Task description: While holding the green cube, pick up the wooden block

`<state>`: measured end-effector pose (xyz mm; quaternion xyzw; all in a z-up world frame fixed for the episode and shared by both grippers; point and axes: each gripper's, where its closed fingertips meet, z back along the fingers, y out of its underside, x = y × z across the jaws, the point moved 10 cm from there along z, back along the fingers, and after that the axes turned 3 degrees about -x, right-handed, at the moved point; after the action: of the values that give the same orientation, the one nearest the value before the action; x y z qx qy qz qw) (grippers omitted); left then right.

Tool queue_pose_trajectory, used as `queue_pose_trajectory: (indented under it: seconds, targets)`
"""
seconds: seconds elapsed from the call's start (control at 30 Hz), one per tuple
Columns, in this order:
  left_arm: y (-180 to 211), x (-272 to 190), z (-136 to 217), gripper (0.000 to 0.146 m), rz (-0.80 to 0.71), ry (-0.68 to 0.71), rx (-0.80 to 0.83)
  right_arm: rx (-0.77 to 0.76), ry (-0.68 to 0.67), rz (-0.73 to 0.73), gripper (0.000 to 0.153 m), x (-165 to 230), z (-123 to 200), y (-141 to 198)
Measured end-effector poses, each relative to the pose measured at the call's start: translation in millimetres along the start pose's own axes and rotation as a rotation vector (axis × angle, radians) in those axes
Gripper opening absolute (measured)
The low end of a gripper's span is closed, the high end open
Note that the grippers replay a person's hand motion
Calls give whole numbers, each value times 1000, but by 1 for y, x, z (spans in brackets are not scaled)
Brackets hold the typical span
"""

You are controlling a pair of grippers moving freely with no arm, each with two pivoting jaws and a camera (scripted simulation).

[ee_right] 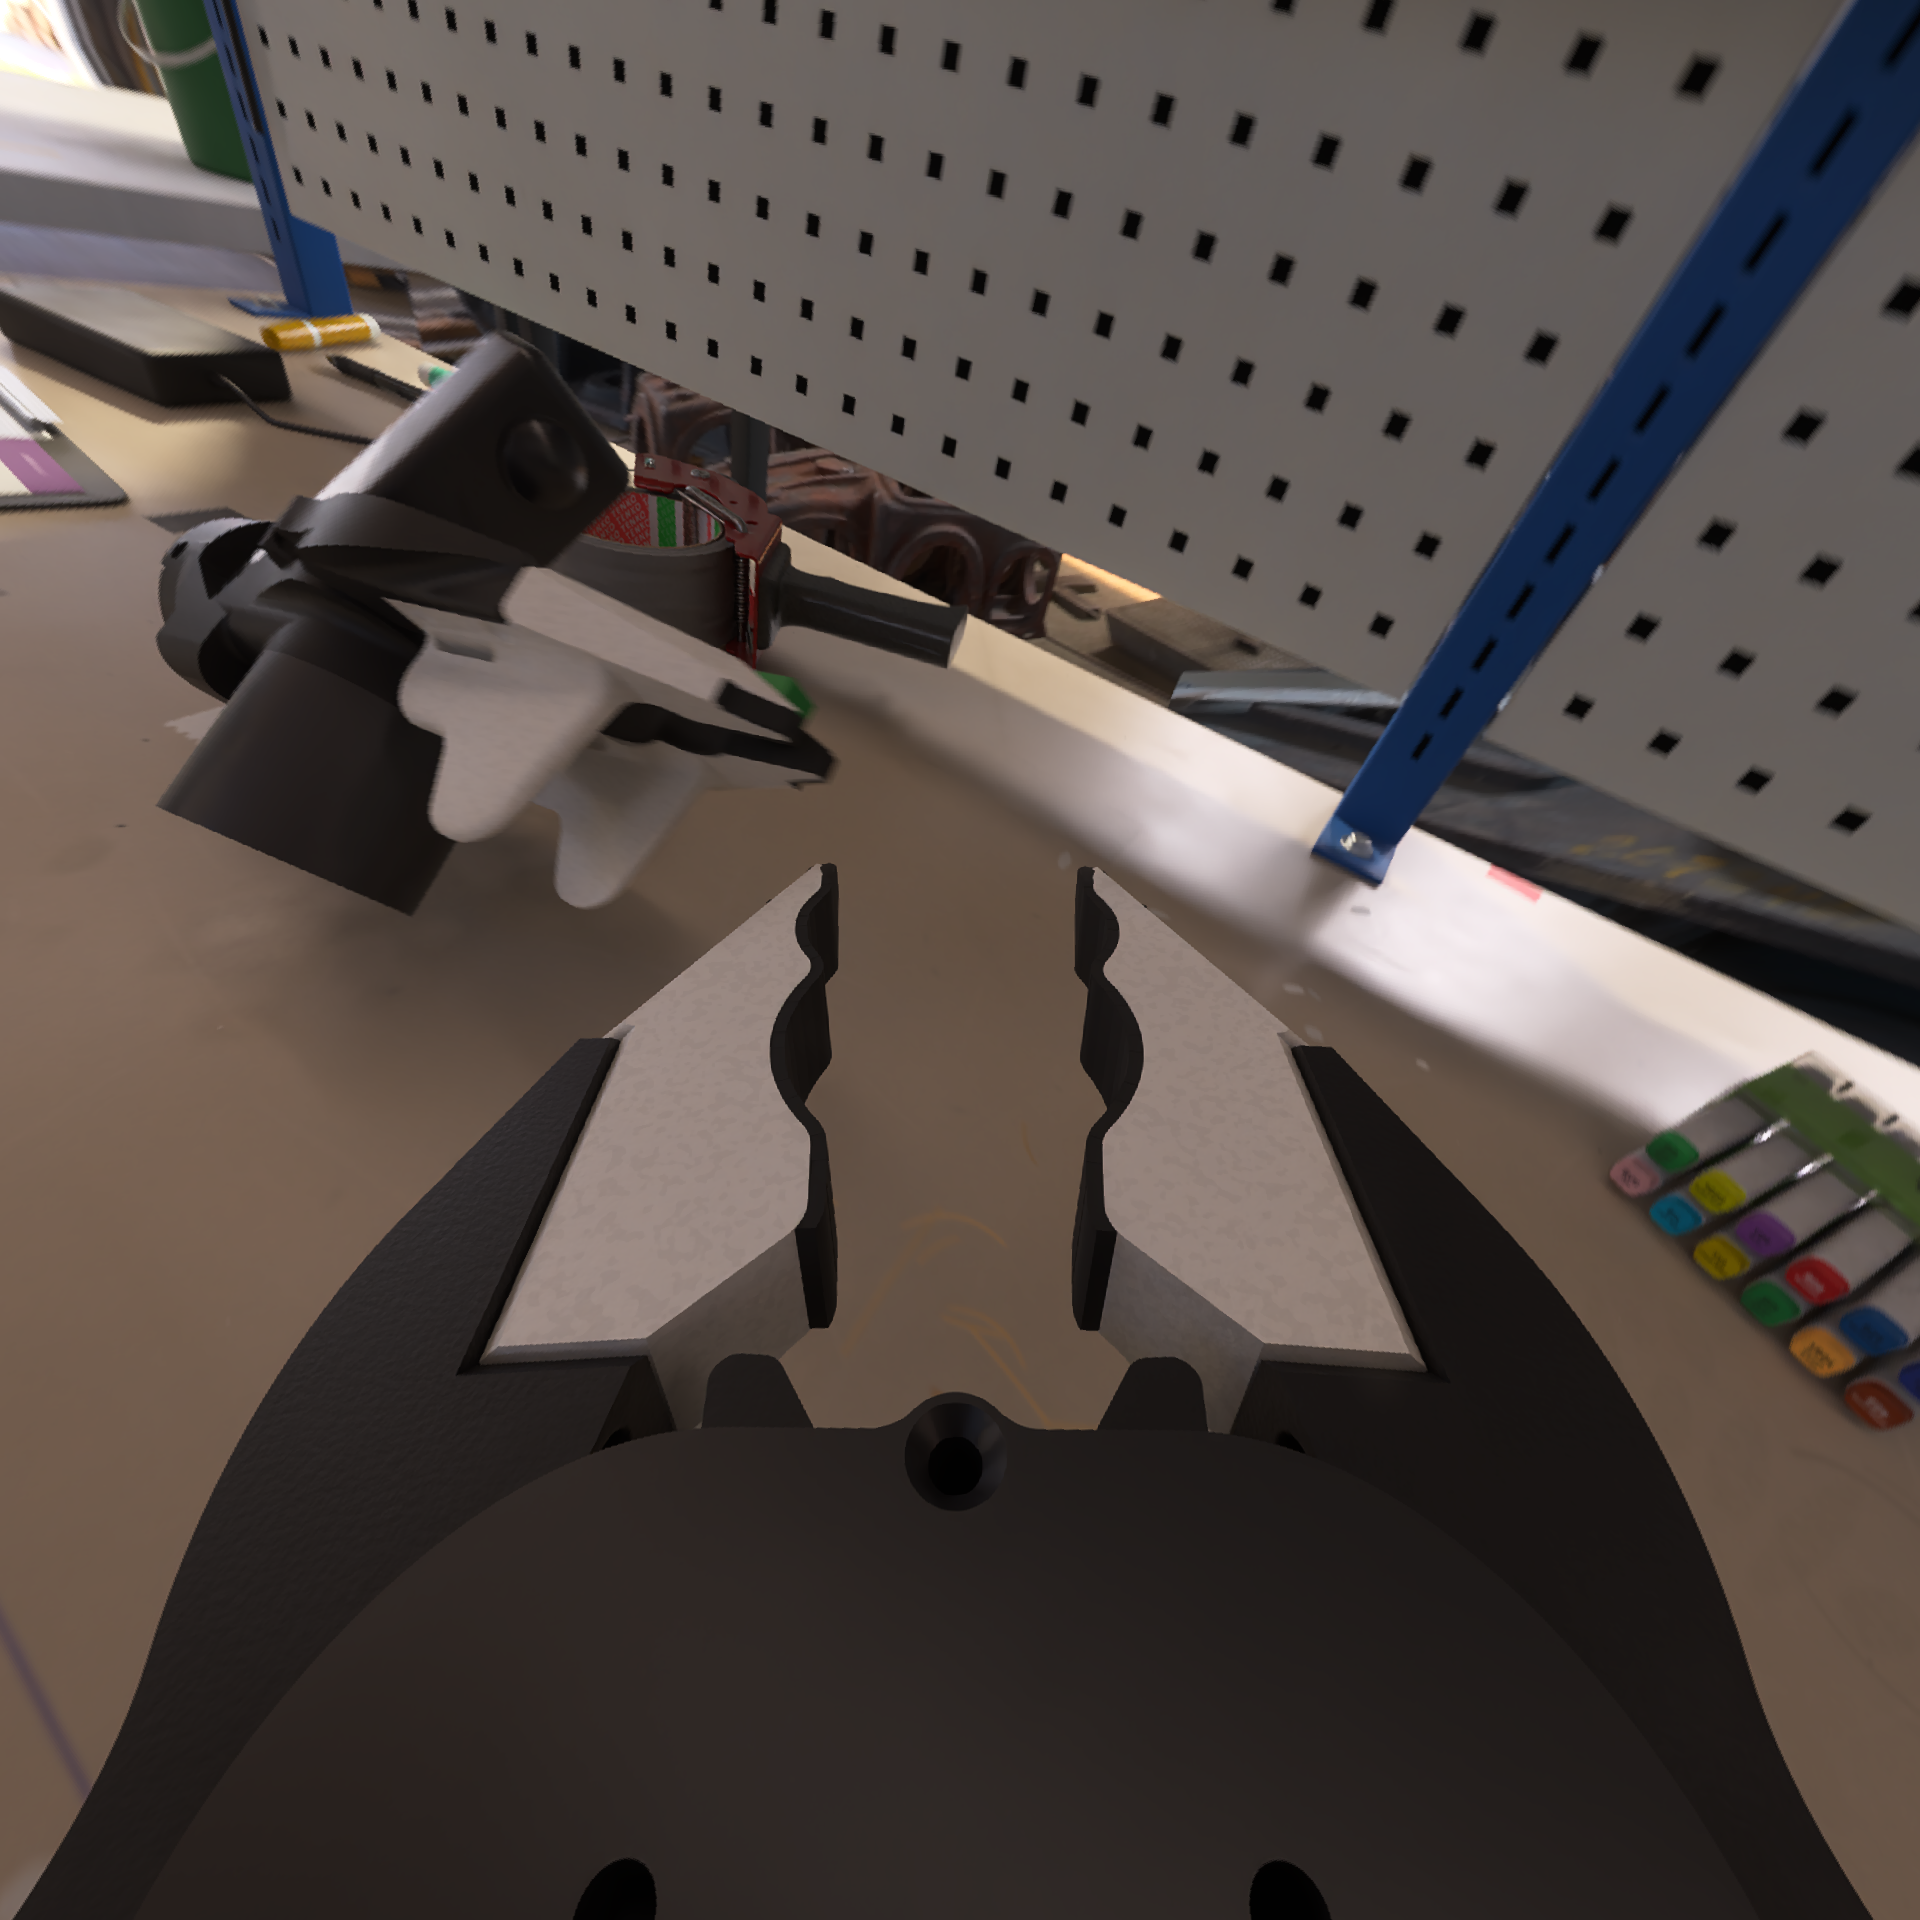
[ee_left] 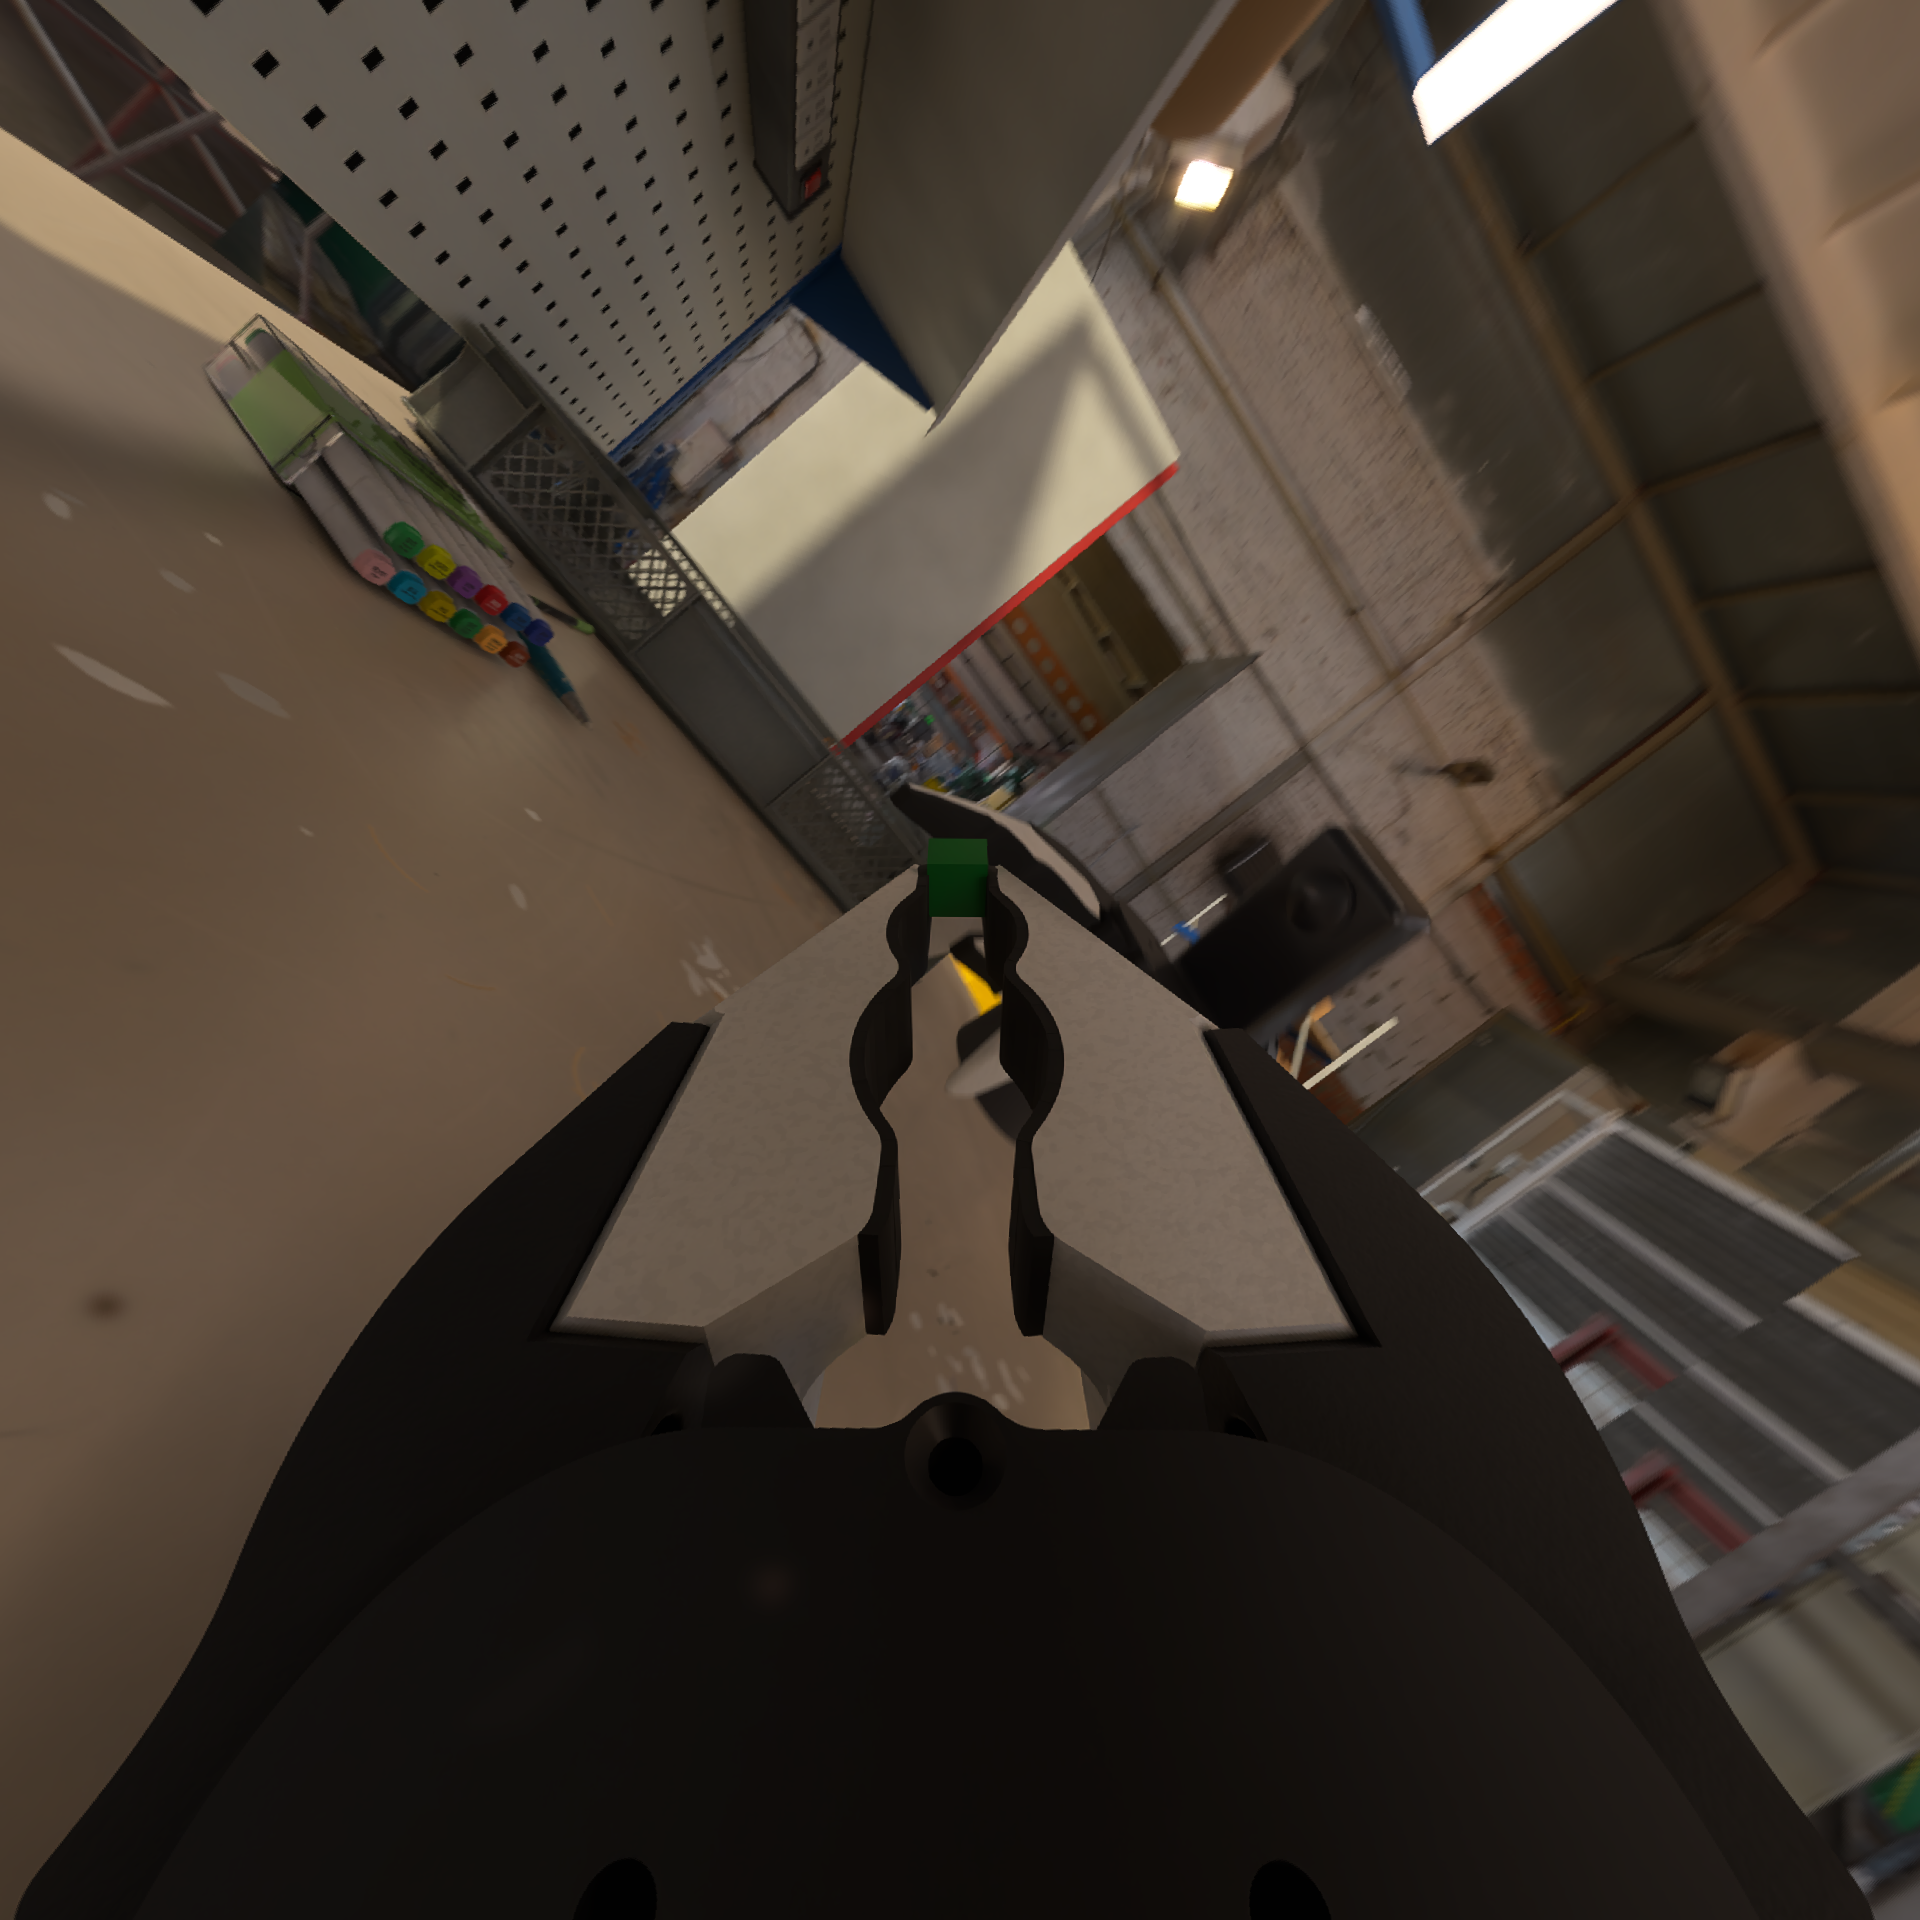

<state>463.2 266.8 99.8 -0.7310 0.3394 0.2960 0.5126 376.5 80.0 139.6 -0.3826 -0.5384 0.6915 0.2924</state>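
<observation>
My left gripper (ee_left: pixel 956 899) is shut on the small green cube (ee_left: pixel 956 875), held at the fingertips in the air; this view is rolled sideways. In the right wrist view the left gripper (ee_right: pixel 798 727) hovers at the upper left above the table, with a sliver of the green cube (ee_right: pixel 787 690) at its tips. My right gripper (ee_right: pixel 956 878) is open and empty, low over the tan table (ee_right: pixel 935 1039). I see no wooden block in either view. A small yellow patch (ee_left: pixel 982 982) shows between the left fingers; I cannot tell what it is.
A white pegboard (ee_right: pixel 1039 260) on blue posts (ee_right: pixel 1351 847) stands along the table's back. A red tape dispenser (ee_right: pixel 717 561) sits behind the left gripper. A row of coloured markers (ee_right: pixel 1787 1247) lies at the right, also in the left wrist view (ee_left: pixel 457 597). A black box (ee_right: pixel 135 343) lies far left.
</observation>
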Motion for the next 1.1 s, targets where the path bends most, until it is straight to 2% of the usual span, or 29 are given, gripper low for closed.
queue_pose_trajectory:
  seconds: [0.07,0.17,0.43,0.53,0.6,0.73,0.77,0.83,0.93,1.1]
  targets:
    - [0,3,2,9,57,23,-31,-9,43,84,45,21,-9,-5]
    - [1,4,2,9,85,34,-38,-1,70,199,39,30,-17,-7]
    - [2,4,0,9,87,32,-24,7,60,154,36,23,-17,-3]
    - [1,2,2,9,27,-15,-23,56,105,175,38,6,-12,3]
    - [0,1,3,9,-7,-42,-24,139,186,136,39,-29,2,14]
    - [2,2,1,9,4,-34,1,367,285,-176,50,-126,58,50]
    - [2,2,0,9,2,-35,8,415,268,-257,54,-141,71,57]
    - [3,1,-2,9,-2,-34,22,527,113,-403,57,-155,91,70]
    - [3,2,-3,9,1,-34,29,673,97,-397,55,-159,103,80]
    - [3,3,-2,9,7,-40,22,882,60,-330,61,-154,113,86]
